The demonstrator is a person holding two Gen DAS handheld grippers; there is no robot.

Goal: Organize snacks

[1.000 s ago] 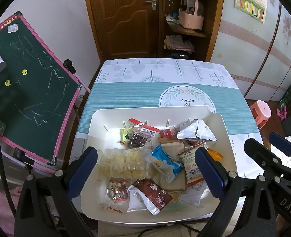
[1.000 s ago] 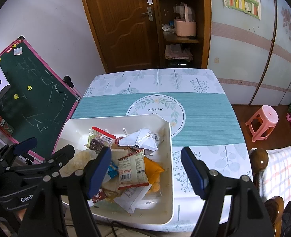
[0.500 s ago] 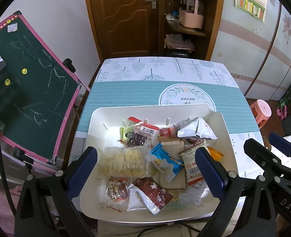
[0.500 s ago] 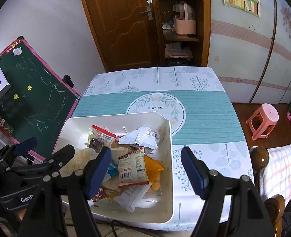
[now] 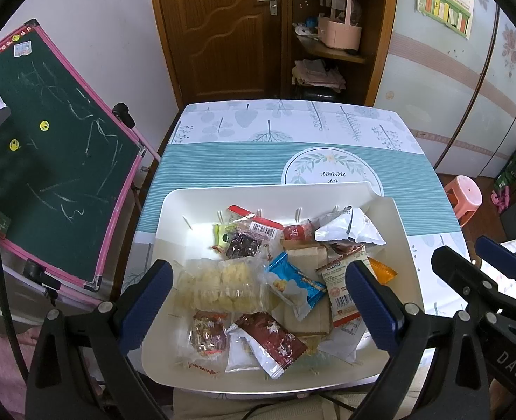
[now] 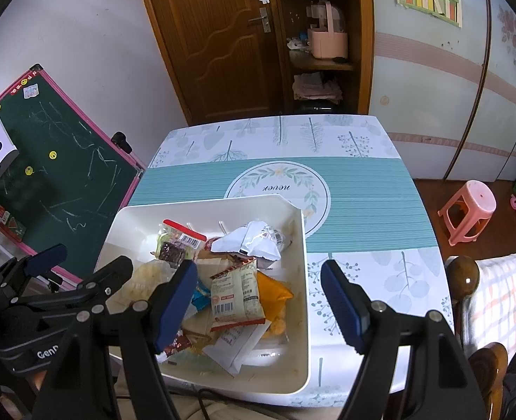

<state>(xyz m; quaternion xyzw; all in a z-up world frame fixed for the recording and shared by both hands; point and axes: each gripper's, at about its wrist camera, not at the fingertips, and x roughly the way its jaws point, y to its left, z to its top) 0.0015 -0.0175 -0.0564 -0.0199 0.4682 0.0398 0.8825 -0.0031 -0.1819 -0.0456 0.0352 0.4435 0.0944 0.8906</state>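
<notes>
Off the left edge of the table (image 5: 223, 161), a green chalkboard (image 5: 48, 161). At the near edge of the table, closer to its left corner, a big white tray (image 5: 174, 210) with all the snacks heaped inside.

Left gripper (image 5: 256, 280) up over the near edge of the tray, jaws wide, nothing in them. Along the tray's left side, a clear bag of pale puffs (image 5: 219, 287), and by the near edge a small clear bag with red print (image 5: 207, 336). Beside that, a dark red packet (image 5: 272, 339). In the middle, a blue packet (image 5: 293, 283), lying partly on top of others. Nearer the far edge, a red-topped bag (image 5: 247, 238) with dark bits. Toward the far right corner, a crumpled silver bag (image 5: 349, 231). Below it, a white packet with a barcode (image 5: 335, 290), then an orange packet (image 5: 382, 273) by the right edge.

Right gripper (image 6: 258, 276) over the tray's right edge, jaws wide too, holding nothing.

Probably all very light. Shiny wrappers, so likely slippery and crinkly. Puffs easy to crush, so no hard squeeze. Best to pinch a flat sealed end, not the fat middle.

Could be a heap waiting to be sorted, or snacks gathered into the tray to tidy up. No telling which.
</notes>
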